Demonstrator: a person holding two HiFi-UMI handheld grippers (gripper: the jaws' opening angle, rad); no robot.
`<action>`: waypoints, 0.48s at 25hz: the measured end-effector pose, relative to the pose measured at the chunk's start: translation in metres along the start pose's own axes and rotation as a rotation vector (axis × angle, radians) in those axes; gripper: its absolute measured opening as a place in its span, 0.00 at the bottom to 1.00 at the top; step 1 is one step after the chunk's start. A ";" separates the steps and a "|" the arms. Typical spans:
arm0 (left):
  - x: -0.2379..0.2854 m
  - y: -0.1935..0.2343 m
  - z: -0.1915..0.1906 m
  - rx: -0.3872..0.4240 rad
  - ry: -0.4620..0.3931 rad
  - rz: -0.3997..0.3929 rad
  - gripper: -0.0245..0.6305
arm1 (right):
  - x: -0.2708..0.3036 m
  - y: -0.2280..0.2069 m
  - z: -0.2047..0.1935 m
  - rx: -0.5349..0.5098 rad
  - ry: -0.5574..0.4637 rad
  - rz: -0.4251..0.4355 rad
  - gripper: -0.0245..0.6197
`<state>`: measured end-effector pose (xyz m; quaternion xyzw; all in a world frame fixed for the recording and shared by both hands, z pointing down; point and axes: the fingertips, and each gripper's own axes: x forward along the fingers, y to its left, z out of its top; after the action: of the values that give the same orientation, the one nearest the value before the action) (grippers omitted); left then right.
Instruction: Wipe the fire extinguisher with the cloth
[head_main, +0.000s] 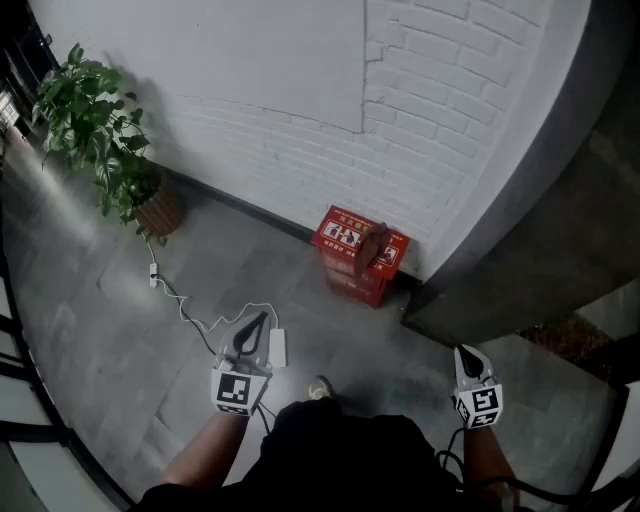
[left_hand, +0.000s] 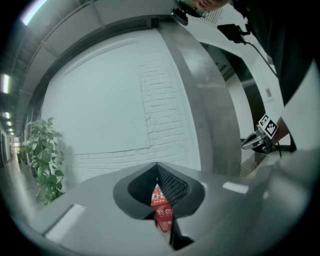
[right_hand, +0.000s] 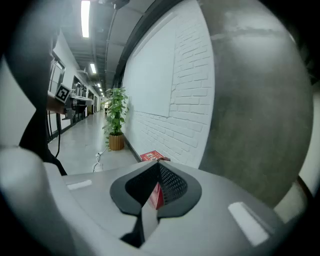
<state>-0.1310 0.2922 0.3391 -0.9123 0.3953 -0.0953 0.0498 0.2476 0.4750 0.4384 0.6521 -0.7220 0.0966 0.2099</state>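
Fire-extinguisher box (head_main: 349, 277), red, rectangular — brown cloth (head_main: 372, 245) probably draped on it; my left gripper (head_main: 265, 318) and right gripper (head_main: 463, 352) pinched together, nothing within reach yet.

The person wore loose black clothing (head_main: 330, 450) that filled six o'clock of the head view, with the toe of a light-coloured shoe (head_main: 320, 387) showing just above it. The left gripper (head_main: 258, 325) at seven o'clock and the right gripper (head_main: 466, 355) at five o'clock were pale grey wedge-shaped shells with dark tips, each bearing a white cube with black square markers (head_main: 233, 392), and a thin black cable (head_main: 441, 458) trailed from the right one. In the gripper views, black mesh-textured pads (left_hand: 172, 186) lined each grey shell near six o'clock.
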 end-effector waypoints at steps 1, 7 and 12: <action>0.010 0.018 0.001 0.008 0.001 0.000 0.04 | 0.019 0.005 0.014 -0.018 -0.005 0.016 0.04; 0.071 0.102 0.002 -0.005 0.011 0.040 0.04 | 0.131 0.034 0.084 -0.097 -0.043 0.145 0.04; 0.126 0.140 0.002 -0.010 0.025 0.090 0.04 | 0.239 0.020 0.085 -0.111 -0.035 0.192 0.04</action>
<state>-0.1459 0.1052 0.3313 -0.8925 0.4370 -0.1023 0.0446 0.1982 0.2276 0.4679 0.5688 -0.7890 0.0649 0.2230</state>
